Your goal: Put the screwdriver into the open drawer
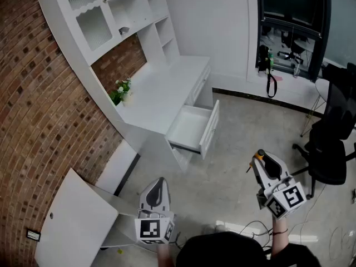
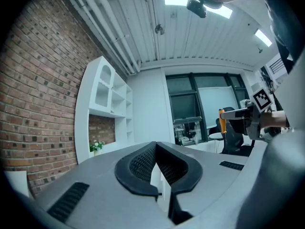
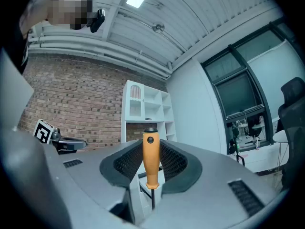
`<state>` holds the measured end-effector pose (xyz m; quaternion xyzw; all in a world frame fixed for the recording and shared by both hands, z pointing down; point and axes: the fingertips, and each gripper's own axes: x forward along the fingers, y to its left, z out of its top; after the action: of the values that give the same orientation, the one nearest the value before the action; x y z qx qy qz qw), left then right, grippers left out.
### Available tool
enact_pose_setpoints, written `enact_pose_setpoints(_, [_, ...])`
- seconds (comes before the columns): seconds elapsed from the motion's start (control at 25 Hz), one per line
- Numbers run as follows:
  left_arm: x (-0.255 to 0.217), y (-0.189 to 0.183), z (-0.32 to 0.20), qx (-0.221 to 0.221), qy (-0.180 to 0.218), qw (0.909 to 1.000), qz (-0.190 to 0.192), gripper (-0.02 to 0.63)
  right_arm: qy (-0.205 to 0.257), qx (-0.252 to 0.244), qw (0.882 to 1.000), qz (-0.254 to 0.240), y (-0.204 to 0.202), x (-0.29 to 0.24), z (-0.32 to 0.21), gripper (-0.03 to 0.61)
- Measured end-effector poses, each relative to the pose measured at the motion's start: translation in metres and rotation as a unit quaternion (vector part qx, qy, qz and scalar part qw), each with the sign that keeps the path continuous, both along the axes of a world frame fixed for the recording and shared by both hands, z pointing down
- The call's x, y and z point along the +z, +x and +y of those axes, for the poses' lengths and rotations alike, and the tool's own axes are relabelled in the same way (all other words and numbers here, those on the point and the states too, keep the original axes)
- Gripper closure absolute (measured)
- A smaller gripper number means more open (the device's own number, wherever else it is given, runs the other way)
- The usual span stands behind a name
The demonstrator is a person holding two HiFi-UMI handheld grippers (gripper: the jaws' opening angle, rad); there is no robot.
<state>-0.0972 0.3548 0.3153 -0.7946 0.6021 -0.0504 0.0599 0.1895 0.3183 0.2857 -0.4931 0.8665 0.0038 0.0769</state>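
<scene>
White walls, a red brick wall [image 1: 33,121] and a grey concrete floor [image 1: 233,149] make up the room, seen from above. Against the brick stands a tall white shelf unit [image 1: 111,10] over a long white surface [image 1: 161,93]. One drawer [image 1: 192,128] is pulled out from the front edge of the surface and stands open. A black office chair [image 1: 331,149] stands well apart at the right, near dark windows [image 1: 289,4]. A small green plant [image 1: 119,90] sits at the back edge of the surface, against the brick. The person holds two grippers roughly level above the floor, nearer the camera than the drawer. The left gripper [image 2: 155,147] has its black jaws closed together at the tips, with nothing between them. The right gripper [image 3: 151,151] is clamped on the screwdriver [image 3: 151,159]. Its orange handle stands upright between the jaws, black cap on top, thin metal shaft pointing down. The screwdriver is in the air, well apart from the drawer and to its right in the head view.
</scene>
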Motion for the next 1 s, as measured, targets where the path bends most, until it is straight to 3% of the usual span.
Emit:
enact_pose_setpoints(0.08, [0.001,0.003,0.001,-0.001,-0.003,1.0000,0.005,0.605,-0.001,-0.005,1.000,-0.018,-0.002,-0.006,0.001,0.466])
enact_pose_setpoints(0.8, [0.001,0.038,-0.002,-0.008,-0.003,1.0000,0.003,0.605,0.003,-0.024,1.000,-0.003,0.026,0.006,-0.005,0.466])
enact_pose_setpoints(1.0, [0.007,0.049,-0.010,0.001,-0.004,0.9999,-0.016,0.604,0.003,-0.032,0.999,-0.008,0.029,0.006,-0.011,0.466])
